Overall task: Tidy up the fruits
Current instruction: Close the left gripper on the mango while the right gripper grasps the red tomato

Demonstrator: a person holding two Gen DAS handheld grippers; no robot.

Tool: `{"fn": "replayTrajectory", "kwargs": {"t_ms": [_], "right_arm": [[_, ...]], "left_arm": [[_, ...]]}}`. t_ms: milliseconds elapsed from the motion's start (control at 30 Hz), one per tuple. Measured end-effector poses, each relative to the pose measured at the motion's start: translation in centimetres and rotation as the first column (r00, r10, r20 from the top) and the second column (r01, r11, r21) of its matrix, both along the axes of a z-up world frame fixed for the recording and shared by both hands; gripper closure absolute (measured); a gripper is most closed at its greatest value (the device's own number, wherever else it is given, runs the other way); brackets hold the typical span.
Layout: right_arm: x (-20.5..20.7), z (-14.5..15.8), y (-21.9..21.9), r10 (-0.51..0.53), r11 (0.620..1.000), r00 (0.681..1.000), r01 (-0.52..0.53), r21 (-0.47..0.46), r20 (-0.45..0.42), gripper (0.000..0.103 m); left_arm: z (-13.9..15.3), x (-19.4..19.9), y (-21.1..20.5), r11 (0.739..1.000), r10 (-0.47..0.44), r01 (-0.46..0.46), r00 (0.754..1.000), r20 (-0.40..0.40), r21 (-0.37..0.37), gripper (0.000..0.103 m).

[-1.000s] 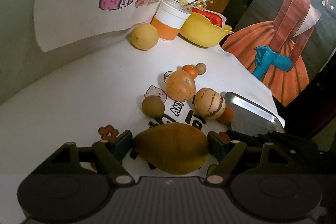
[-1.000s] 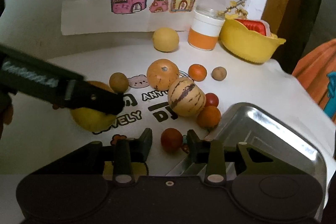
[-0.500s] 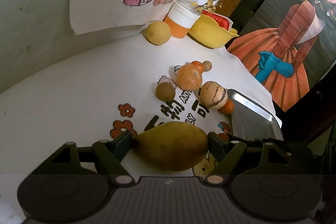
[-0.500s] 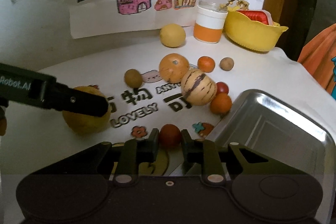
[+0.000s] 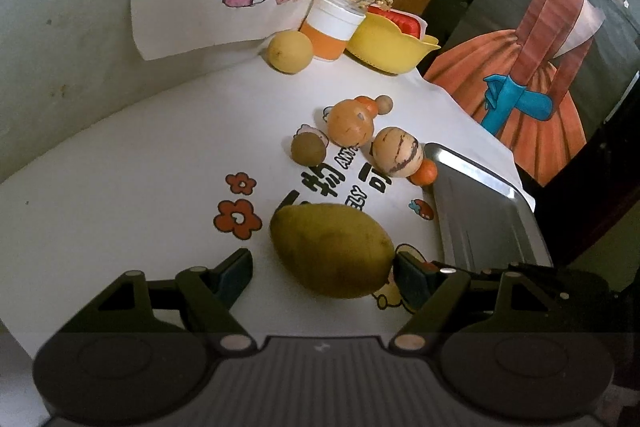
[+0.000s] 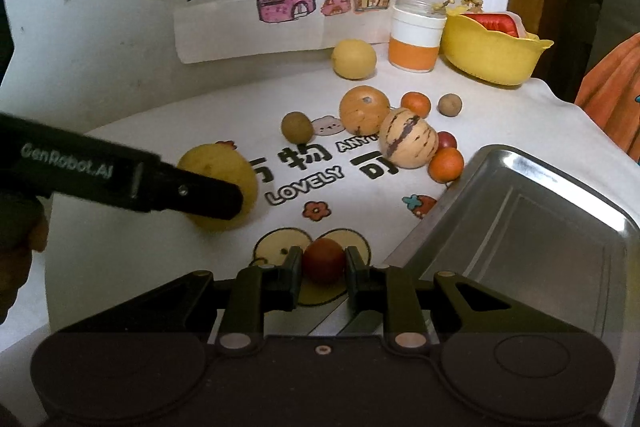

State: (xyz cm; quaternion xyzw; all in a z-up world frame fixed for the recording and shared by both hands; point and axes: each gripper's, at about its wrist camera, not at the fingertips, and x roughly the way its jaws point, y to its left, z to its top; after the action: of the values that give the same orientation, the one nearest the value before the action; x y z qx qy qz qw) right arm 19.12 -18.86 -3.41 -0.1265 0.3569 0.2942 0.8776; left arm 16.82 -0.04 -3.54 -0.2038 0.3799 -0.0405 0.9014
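Since a second before, the left gripper had spread open around the mango, its left finger clear; the right gripper pinched a small red fruit beside the tray.

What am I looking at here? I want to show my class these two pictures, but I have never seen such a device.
There is no robot here. A person holds a two-finger gripper in each hand, and each gripper carries a camera looking along its fingers. One picture comes from the left gripper, the other from the right gripper. The left one is open, with a finger on either side of a yellow mango on the tablecloth. The right one is shut on a small red fruit. More fruit, including a striped melon, lies near an empty metal tray.
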Motion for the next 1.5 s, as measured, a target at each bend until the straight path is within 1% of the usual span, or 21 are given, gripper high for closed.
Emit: {"fn": "replayTrajectory", "kwargs": {"t_ms": [100,200,267,367,500,600,667,833,867,900,967,1033,1067,1200,1267,1333,1500], "right_arm": [[-0.7,0.0,0.1,0.004,1.0,1.0,-0.004,-0.006,0.01,0.079],[-1.2,0.0,0.0,0.004,1.0,1.0,-0.004,0.002,0.009,0.079],[-1.5,0.0,0.0,0.003,1.0,1.0,-0.003,0.001,0.016,0.079],[-1.8,-0.1,0.1,-0.004,1.0,1.0,0.004,0.001,0.026,0.079],[-2.1,-0.2,0.2,-0.01,1.0,0.999,0.01,-0.004,0.045,0.079],[-2.4,-0.3,0.4,-0.014,1.0,0.998,0.015,-0.008,0.055,0.079],[-2.3,-0.3,0.4,-0.018,1.0,0.998,0.019,-0.005,0.054,0.079],[-2.4,-0.3,0.3,-0.02,1.0,0.998,0.02,0.0,0.054,0.079],[-2.3,-0.3,0.3,-0.021,1.0,0.998,0.02,0.002,0.053,0.078],[-2.3,-0.3,0.3,-0.022,1.0,0.998,0.021,0.004,0.053,0.078],[-2.2,-0.3,0.3,-0.026,1.0,0.998,0.026,0.01,0.052,0.078],[-2.2,-0.3,0.3,-0.033,0.999,0.998,0.032,0.017,0.05,0.078],[-2.2,-0.3,0.3,-0.036,0.999,0.998,0.035,0.02,0.049,0.078],[-2.1,-0.4,0.3,-0.05,0.998,0.998,0.048,0.033,0.043,0.079],[-2.1,-0.4,0.2,-0.055,0.998,0.998,0.053,0.04,0.041,0.079],[-2.2,-0.4,0.0,-0.063,0.997,0.997,0.06,0.055,0.038,0.079],[-2.4,-0.3,-0.6,-0.084,0.991,0.996,0.079,0.108,0.035,0.079]], "left_arm": [[0.1,-0.2,0.3,1.0,0.002,-0.002,1.0,-0.012,-0.027,0.021],[0.3,0.2,0.2,0.998,0.012,-0.013,0.999,-0.032,-0.057,0.016],[0.4,0.8,-0.2,0.998,0.008,-0.01,0.999,-0.038,-0.068,0.014],[0.5,1.9,-1.3,0.998,-0.001,-0.001,0.999,-0.037,-0.059,0.011],[0.8,3.7,-2.8,0.999,0.014,-0.015,0.999,-0.038,-0.036,0.011],[0.6,4.9,-3.5,0.999,0.034,-0.034,0.998,-0.056,0.003,0.01],[0.4,5.2,-3.7,0.999,0.036,-0.035,0.997,-0.069,0.019,0.012],[0.0,4.5,-3.0,0.998,0.048,-0.046,0.998,-0.051,0.049,0.03],[-0.1,4.3,-2.6,0.998,0.053,-0.051,0.997,-0.049,0.044,0.032],[-0.1,4.2,-2.3,0.998,0.056,-0.054,0.997,-0.047,0.038,0.038],[-0.1,3.9,-1.6,0.999,0.052,-0.051,0.998,-0.044,0.019,0.04],[-0.2,3.5,-1.1,0.999,0.041,-0.042,0.998,-0.04,-0.015,0.046],[-0.2,3.4,-1.0,0.999,0.033,-0.034,0.999,-0.039,-0.027,0.046],[-0.2,2.7,-1.2,1.0,0.021,-0.022,0.999,-0.026,-0.018,0.047],[-0.2,2.4,-1.1,0.999,0.022,-0.023,0.999,-0.031,-0.029,0.047],[-0.2,2.3,-0.9,0.998,0.019,-0.021,0.999,-0.038,-0.052,0.047],[-0.2,1.6,-1.1,0.998,0.018,-0.019,1.0,-0.021,-0.054,0.047]]}}
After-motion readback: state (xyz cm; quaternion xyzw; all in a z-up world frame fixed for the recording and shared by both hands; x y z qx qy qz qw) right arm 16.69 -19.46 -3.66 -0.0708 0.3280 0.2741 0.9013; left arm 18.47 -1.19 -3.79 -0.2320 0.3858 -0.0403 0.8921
